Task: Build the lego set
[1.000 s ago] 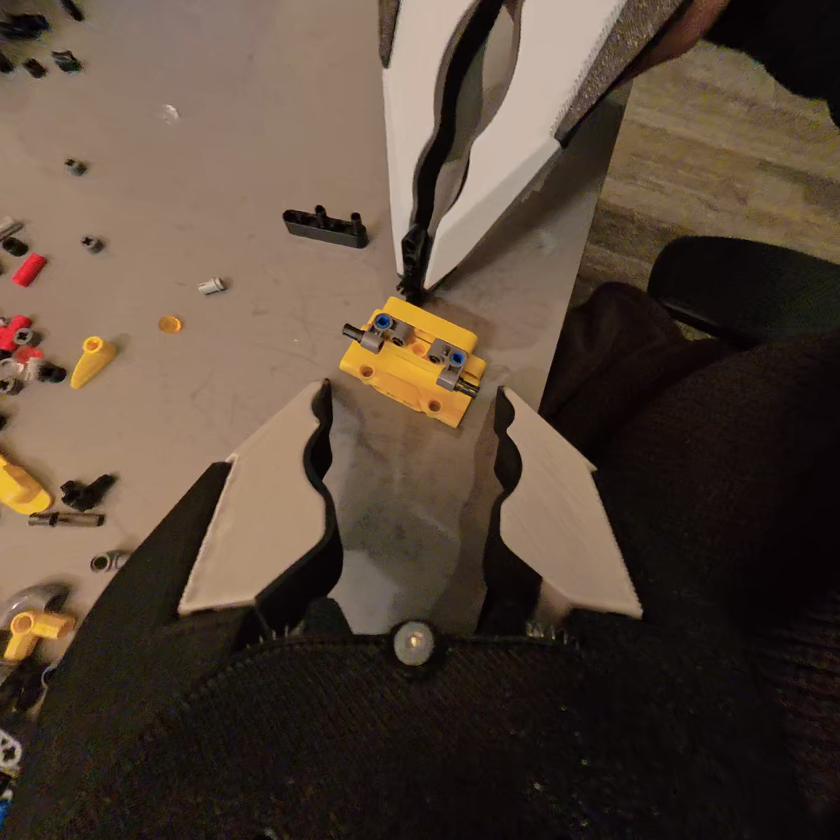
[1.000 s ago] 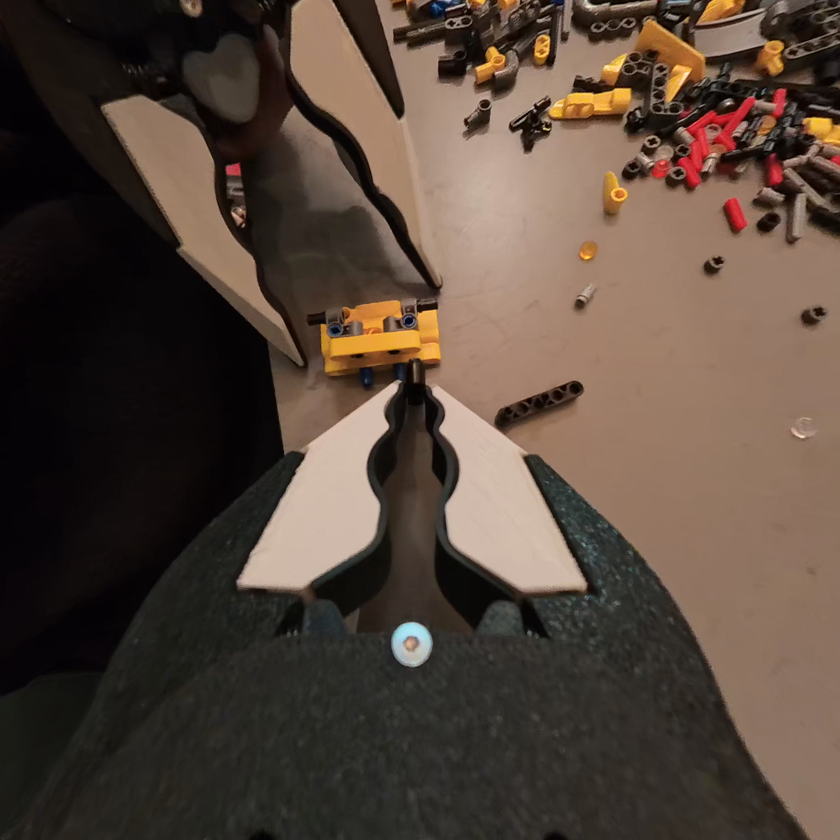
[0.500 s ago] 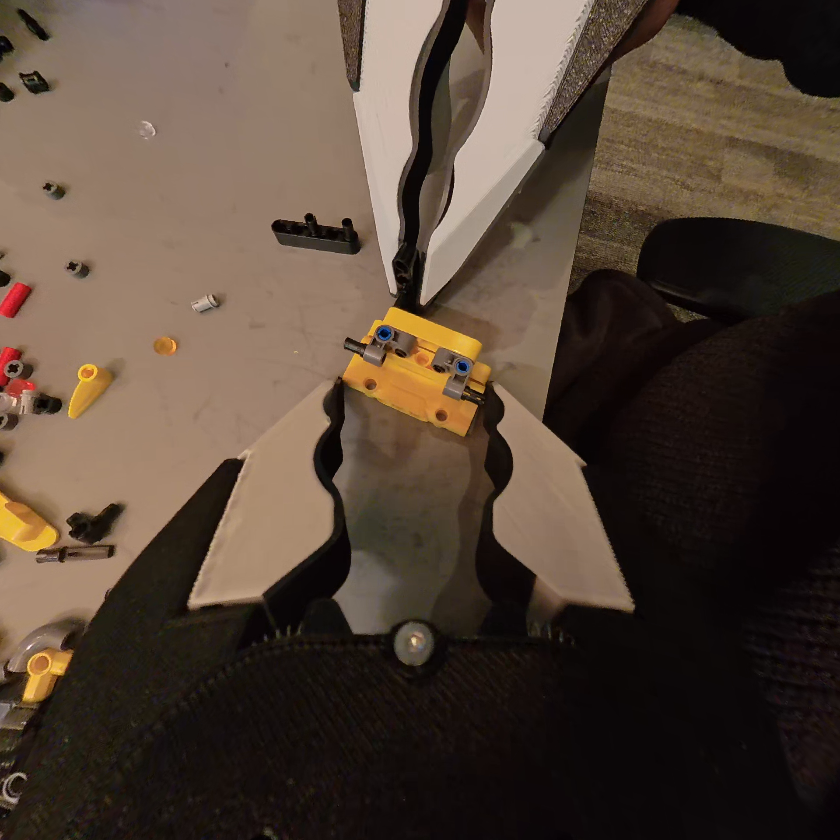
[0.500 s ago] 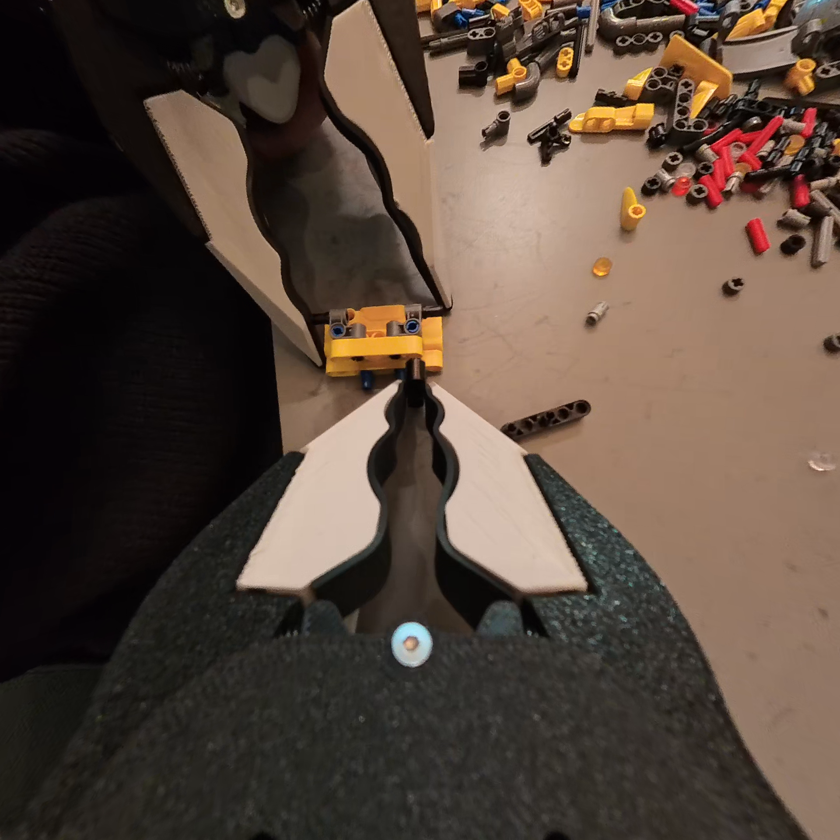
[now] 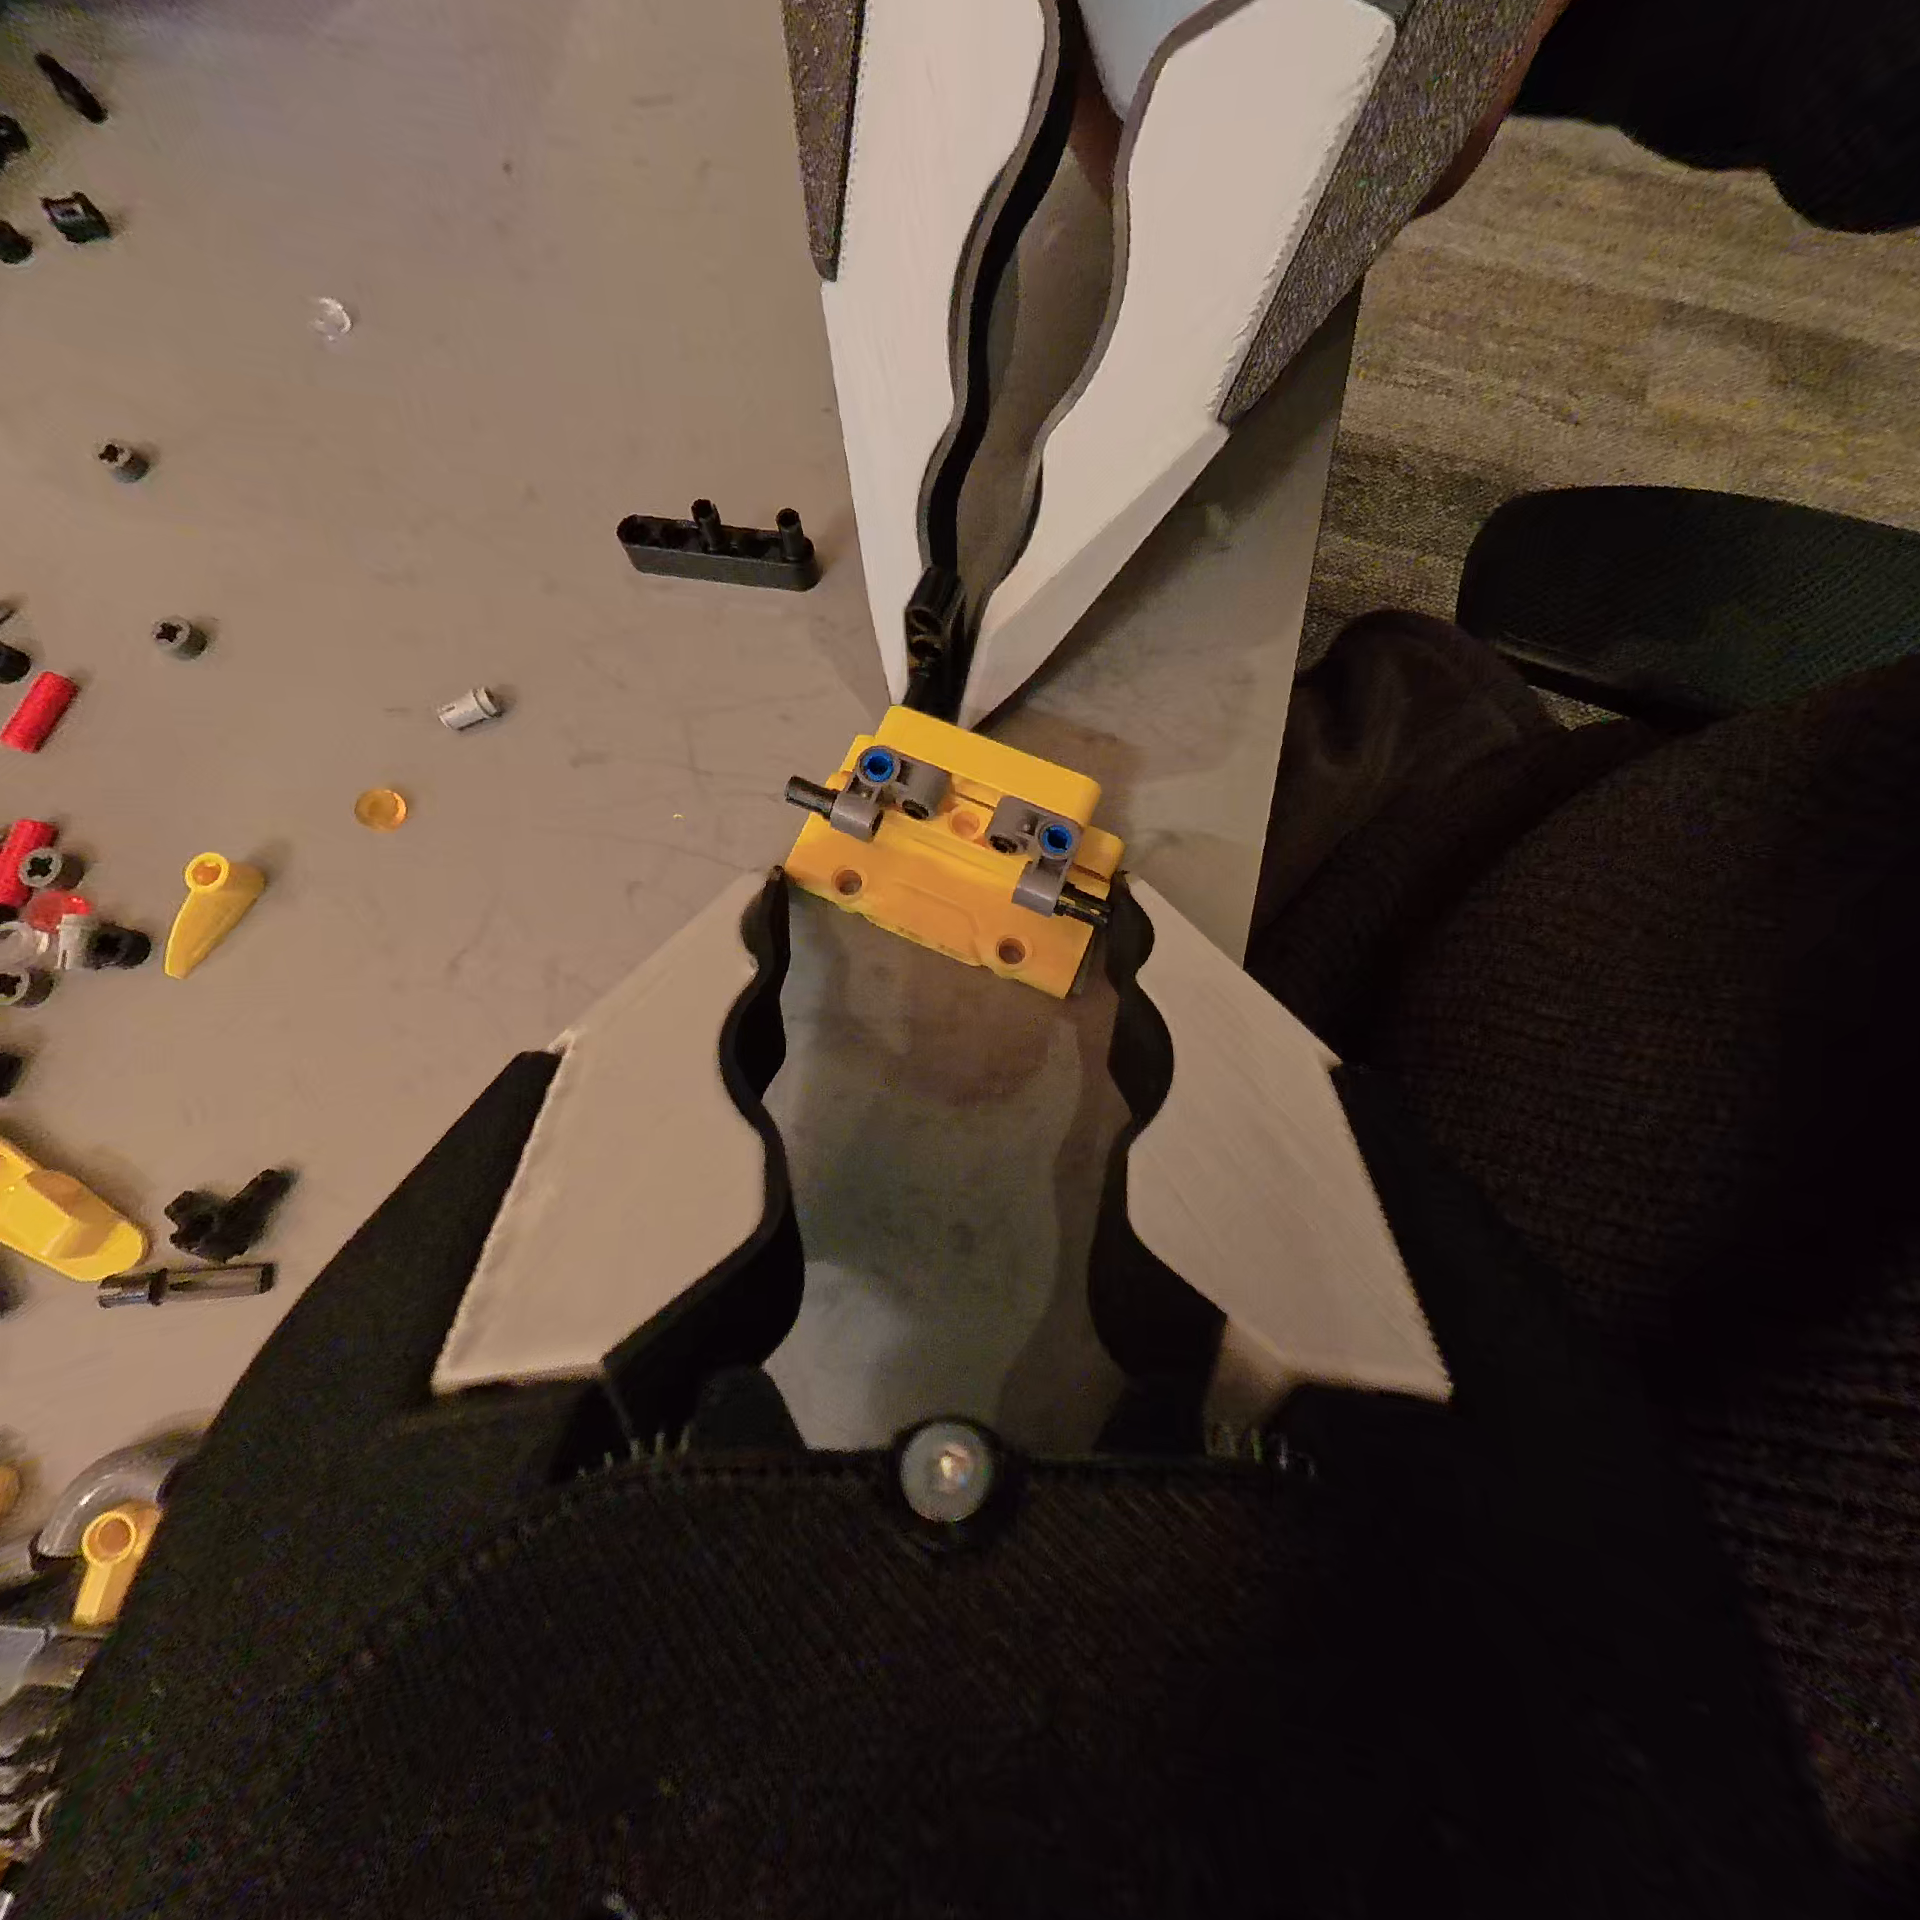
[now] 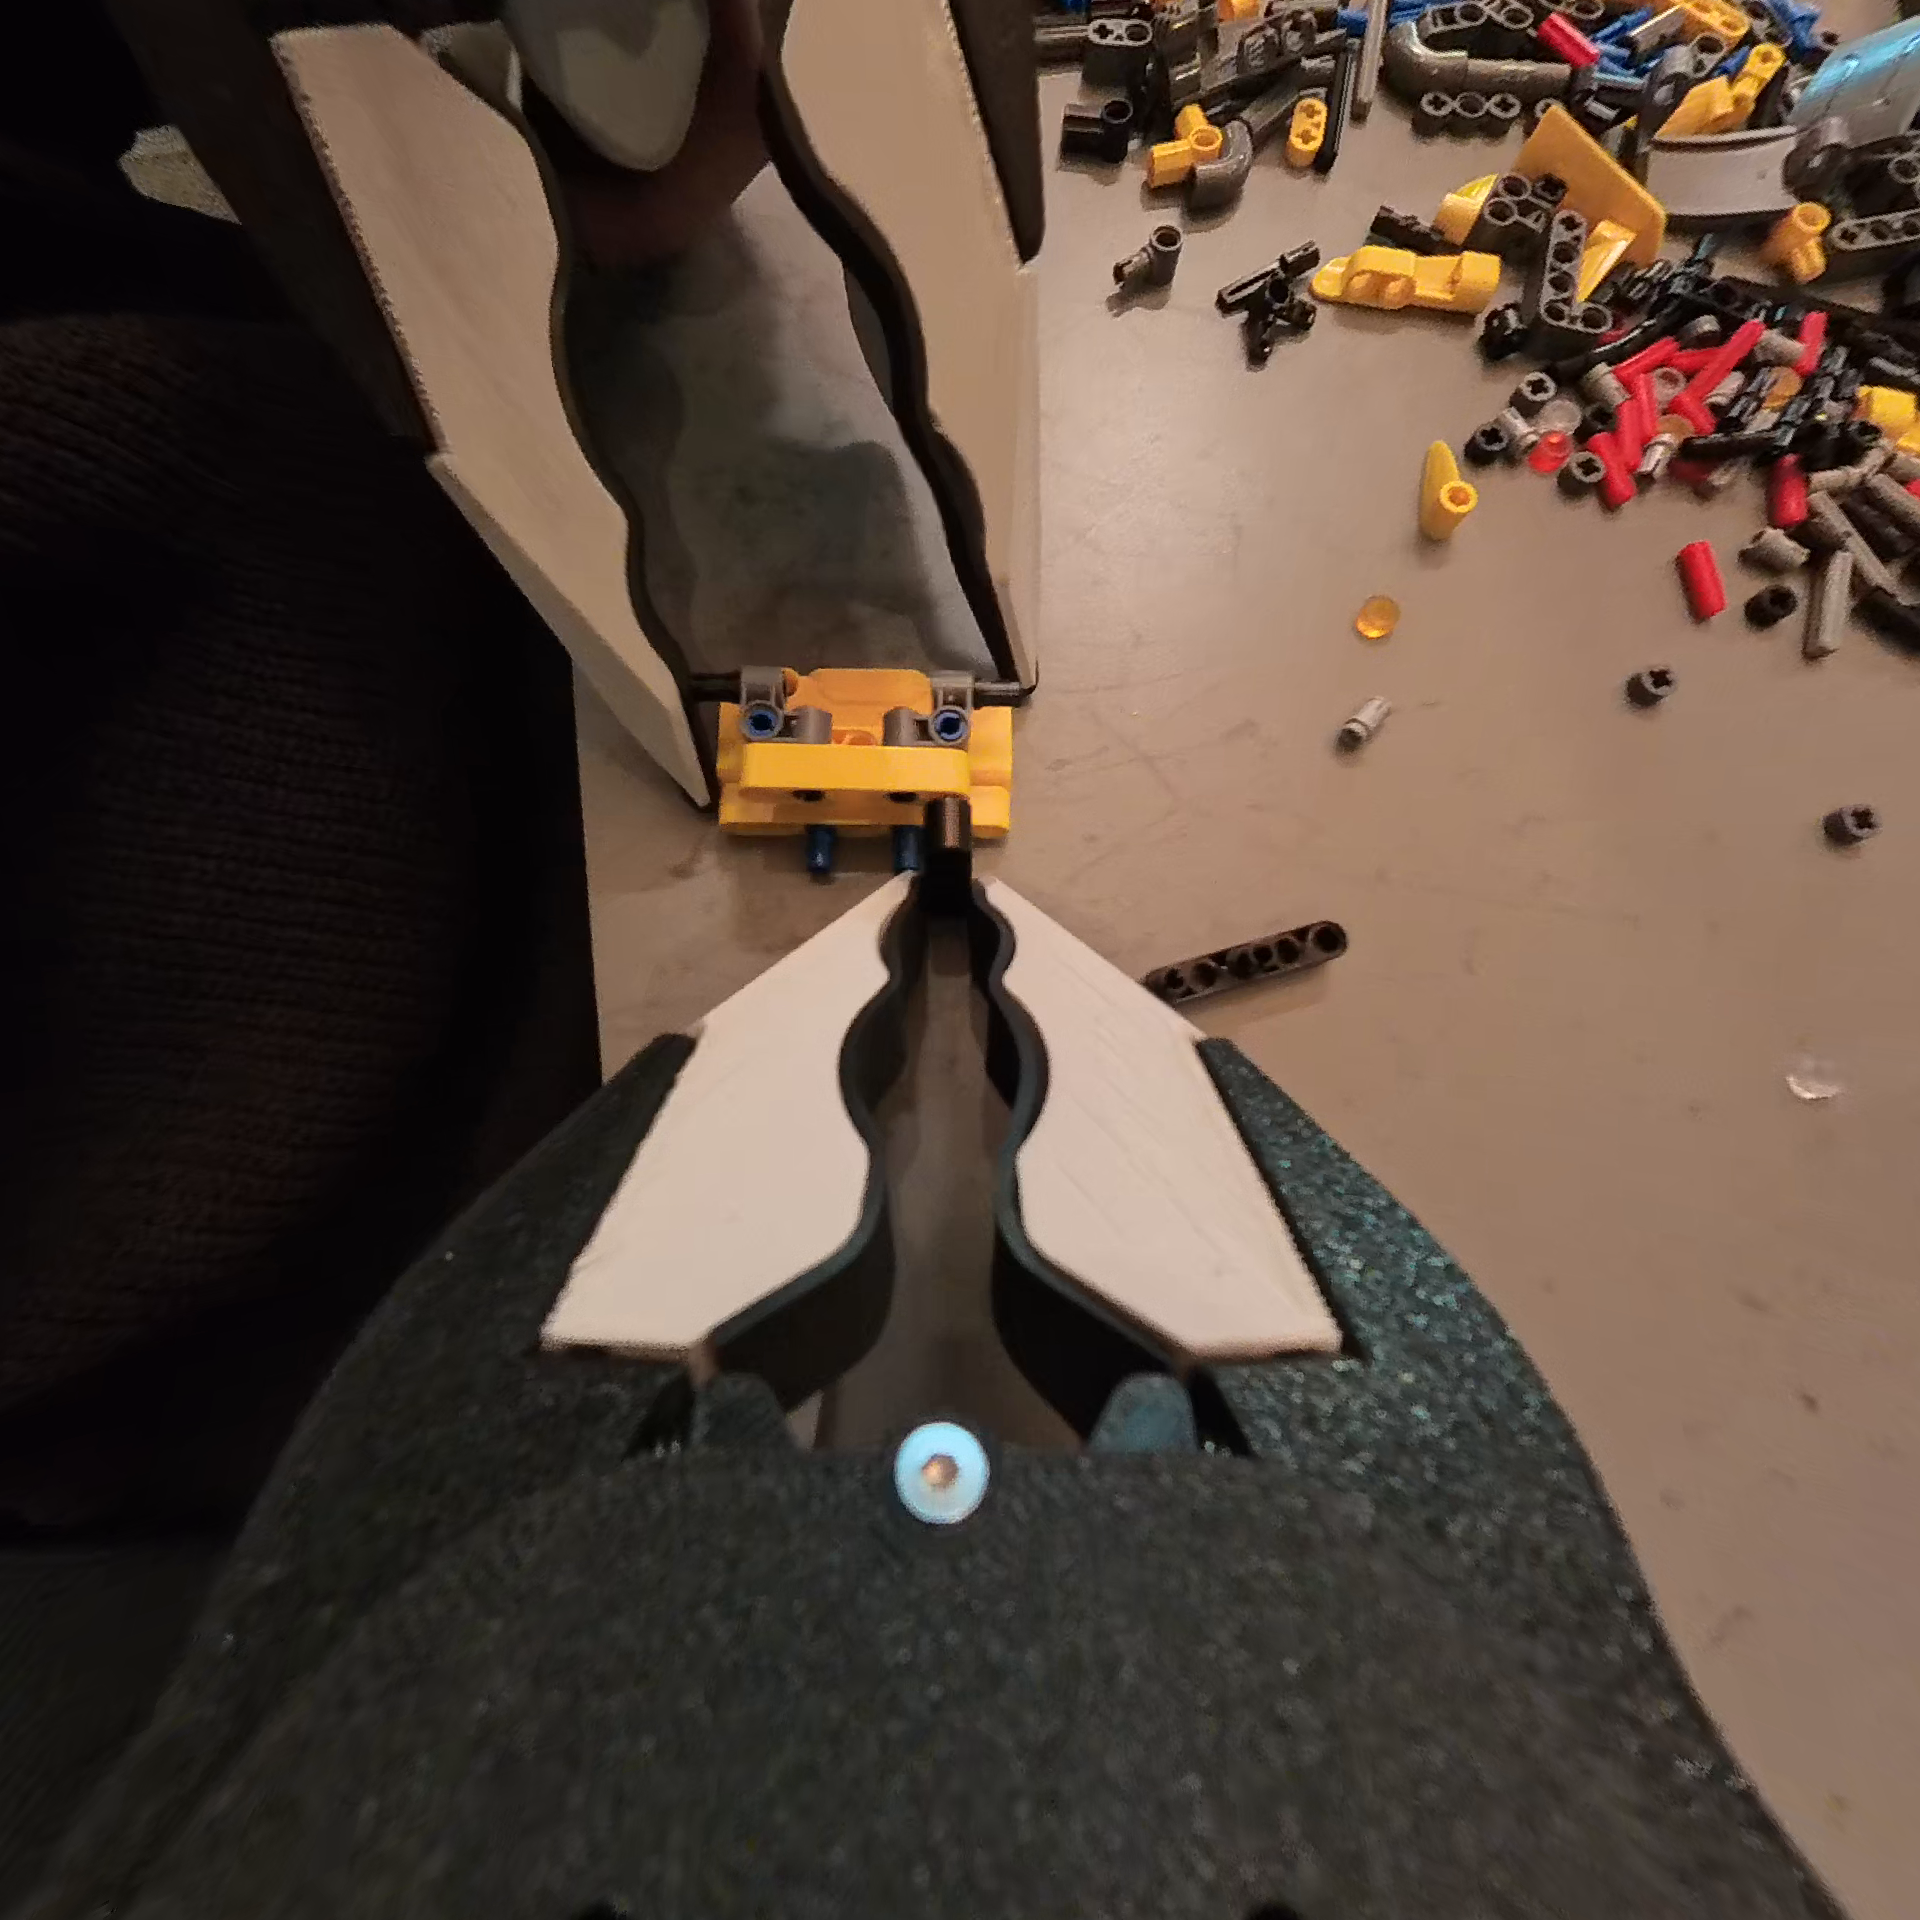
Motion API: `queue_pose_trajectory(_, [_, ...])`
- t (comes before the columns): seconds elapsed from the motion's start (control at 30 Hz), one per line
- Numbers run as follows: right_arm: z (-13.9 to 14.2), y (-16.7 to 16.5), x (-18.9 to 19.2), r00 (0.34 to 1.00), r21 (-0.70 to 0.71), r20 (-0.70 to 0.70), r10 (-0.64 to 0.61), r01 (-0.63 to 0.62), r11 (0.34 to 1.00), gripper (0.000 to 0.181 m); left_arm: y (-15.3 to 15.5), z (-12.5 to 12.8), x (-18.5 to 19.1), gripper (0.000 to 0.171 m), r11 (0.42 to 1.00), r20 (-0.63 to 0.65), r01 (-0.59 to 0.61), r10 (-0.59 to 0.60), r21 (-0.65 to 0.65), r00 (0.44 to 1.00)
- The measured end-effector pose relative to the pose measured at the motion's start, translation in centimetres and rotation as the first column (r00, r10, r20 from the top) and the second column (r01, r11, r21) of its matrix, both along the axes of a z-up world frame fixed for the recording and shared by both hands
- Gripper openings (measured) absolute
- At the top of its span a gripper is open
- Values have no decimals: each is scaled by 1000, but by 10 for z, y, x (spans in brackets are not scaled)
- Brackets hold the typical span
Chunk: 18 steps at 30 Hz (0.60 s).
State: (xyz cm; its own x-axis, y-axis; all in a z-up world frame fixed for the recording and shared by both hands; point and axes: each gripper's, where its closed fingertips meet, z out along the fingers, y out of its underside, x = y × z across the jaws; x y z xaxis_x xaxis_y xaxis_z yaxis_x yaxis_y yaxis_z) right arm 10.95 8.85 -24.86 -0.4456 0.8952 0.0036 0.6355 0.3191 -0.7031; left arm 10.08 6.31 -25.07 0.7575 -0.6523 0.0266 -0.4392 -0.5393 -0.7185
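Note:
A yellow block [image 5: 940,899] with grey connectors, blue pins and black axle ends lies on the grey table [image 5: 468,395] near its edge. My left gripper [image 5: 945,896] is open, with a fingertip at each side of the block's near end, close to the axle ends. My right gripper [image 6: 943,883] is shut on a small black connector [image 6: 945,831] and holds its end against the block [image 6: 862,774], next to two blue pins. The right gripper [image 5: 935,691] comes in from above in the left wrist view. The left gripper [image 6: 862,727] straddles the block in the right wrist view.
A black beam with two pins [image 5: 717,545] lies left of the block, also seen in the right wrist view [image 6: 1247,961]. A heap of loose parts [image 6: 1662,312] fills the far right. The table edge [image 5: 1299,644], dark clothing and a chair [image 5: 1683,592] are close by. Left and right tips are no more than a few centimetres apart.
My left gripper has moved forward and narrowed until its tips flank the block. My right gripper has brought the black connector up against the block.

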Motion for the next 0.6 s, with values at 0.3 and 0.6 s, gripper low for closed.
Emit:
queue_pose_trajectory(0.3, [0,0,0,1000,16,7,13,-13,1000,6,0,0,0,60,1000,-6,12,-12,5,1000])
queue_pose_trajectory(0.6, [0,0,-1,999,43,-23,42,-41,998,6,0,0,0,59,1000,-4,12,-12,3,1000])
